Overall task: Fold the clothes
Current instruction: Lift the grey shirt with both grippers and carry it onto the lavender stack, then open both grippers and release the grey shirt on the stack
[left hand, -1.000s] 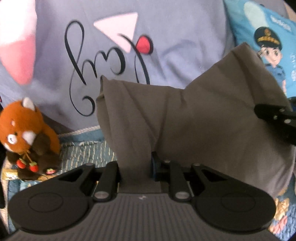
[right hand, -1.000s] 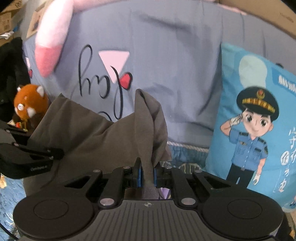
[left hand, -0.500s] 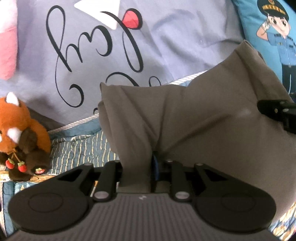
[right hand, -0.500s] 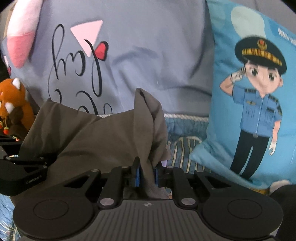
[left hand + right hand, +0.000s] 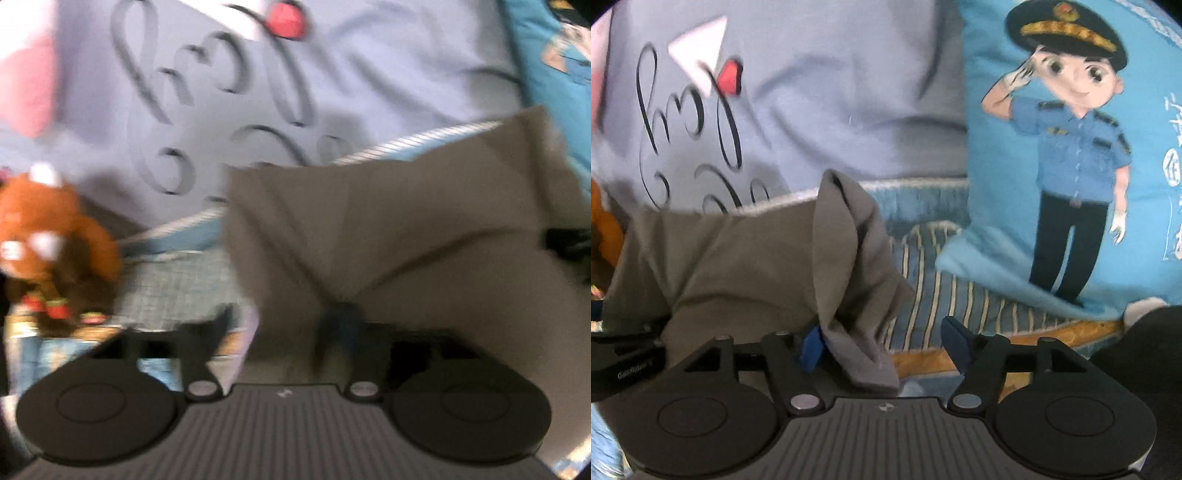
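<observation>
Grey-blue cushion (image 5: 820, 92) with black script, blue cartoon-officer pillow (image 5: 1071, 155), striped bedspread (image 5: 945, 288), plush toy (image 5: 48, 251) at left.

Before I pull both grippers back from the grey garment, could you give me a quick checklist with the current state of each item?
1. Right gripper jaws opening, pads apart: ok.
2. Grey garment free of the right gripper: not ok, a fold lies against its left pad.
3. Left gripper jaws opening: ok.
4. Garment clear of the left gripper: cannot tell, blurred.
5. Plush toy clear of the garment: ok.
6. Fold lying flat: not ok, cloth peaks upward.
</observation>
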Demonstrator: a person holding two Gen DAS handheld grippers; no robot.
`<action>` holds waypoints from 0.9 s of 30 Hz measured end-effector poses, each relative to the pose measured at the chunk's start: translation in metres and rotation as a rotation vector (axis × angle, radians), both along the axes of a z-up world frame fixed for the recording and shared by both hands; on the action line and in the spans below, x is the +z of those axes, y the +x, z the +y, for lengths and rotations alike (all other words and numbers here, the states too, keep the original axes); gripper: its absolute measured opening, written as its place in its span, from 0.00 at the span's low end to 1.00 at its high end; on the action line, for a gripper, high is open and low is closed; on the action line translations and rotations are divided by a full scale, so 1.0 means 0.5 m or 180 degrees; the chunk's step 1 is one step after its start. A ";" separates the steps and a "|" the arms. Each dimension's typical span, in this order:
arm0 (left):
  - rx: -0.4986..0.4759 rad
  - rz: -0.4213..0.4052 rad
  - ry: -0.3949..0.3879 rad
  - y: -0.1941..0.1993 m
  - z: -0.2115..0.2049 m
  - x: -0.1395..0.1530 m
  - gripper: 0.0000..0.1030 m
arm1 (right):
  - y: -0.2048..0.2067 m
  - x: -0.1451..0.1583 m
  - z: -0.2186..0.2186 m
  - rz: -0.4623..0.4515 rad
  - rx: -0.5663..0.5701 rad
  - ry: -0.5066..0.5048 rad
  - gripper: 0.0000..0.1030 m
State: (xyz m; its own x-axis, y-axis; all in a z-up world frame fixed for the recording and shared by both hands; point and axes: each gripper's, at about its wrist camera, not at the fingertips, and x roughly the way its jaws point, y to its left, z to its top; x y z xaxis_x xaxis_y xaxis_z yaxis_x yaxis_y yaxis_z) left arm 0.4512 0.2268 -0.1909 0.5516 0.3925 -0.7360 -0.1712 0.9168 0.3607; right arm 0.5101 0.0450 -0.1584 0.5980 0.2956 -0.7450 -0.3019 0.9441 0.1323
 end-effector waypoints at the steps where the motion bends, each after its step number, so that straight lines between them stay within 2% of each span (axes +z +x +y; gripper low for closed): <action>1: 0.0000 -0.0135 0.0066 -0.014 0.010 0.017 0.96 | -0.004 0.022 -0.016 -0.0135 -0.0064 0.0077 0.56; 3: -0.0053 -0.0427 0.0164 -0.047 0.029 0.062 0.97 | -0.013 0.066 -0.047 -0.0389 -0.0155 0.0200 0.56; 6: -0.0005 -0.0562 -0.0004 -0.083 0.073 0.132 1.00 | -0.036 0.129 -0.080 -0.0655 -0.0106 0.0199 0.56; 8: -0.0048 -0.0594 -0.0209 -0.112 0.095 0.171 1.00 | -0.067 0.163 -0.097 -0.0818 -0.0031 0.0170 0.56; 10: -0.0150 -0.0622 -0.0297 -0.149 0.099 0.199 1.00 | -0.111 0.186 -0.106 -0.0905 0.0144 0.0119 0.58; 14: -0.0449 -0.0466 -0.0379 -0.250 0.050 0.217 1.00 | -0.235 0.193 -0.127 -0.1031 0.0451 -0.0150 0.63; 17: -0.0632 -0.0377 -0.0311 -0.338 -0.025 0.215 1.00 | -0.338 0.176 -0.154 -0.0992 0.0500 -0.0307 0.70; 19: -0.0694 -0.0370 -0.0412 -0.404 -0.073 0.211 1.00 | -0.402 0.163 -0.180 -0.0883 0.0460 -0.0356 0.81; 23: -0.0473 -0.0316 -0.0768 -0.518 -0.151 0.206 1.00 | -0.522 0.143 -0.244 -0.0637 0.0267 -0.0469 0.87; 26: -0.0350 -0.0252 -0.0826 -0.588 -0.207 0.211 1.00 | -0.604 0.155 -0.296 -0.0644 0.0105 -0.0478 0.91; 27: -0.0327 -0.0257 -0.0802 -0.616 -0.230 0.216 1.00 | -0.628 0.164 -0.312 -0.0672 0.0043 -0.0491 0.96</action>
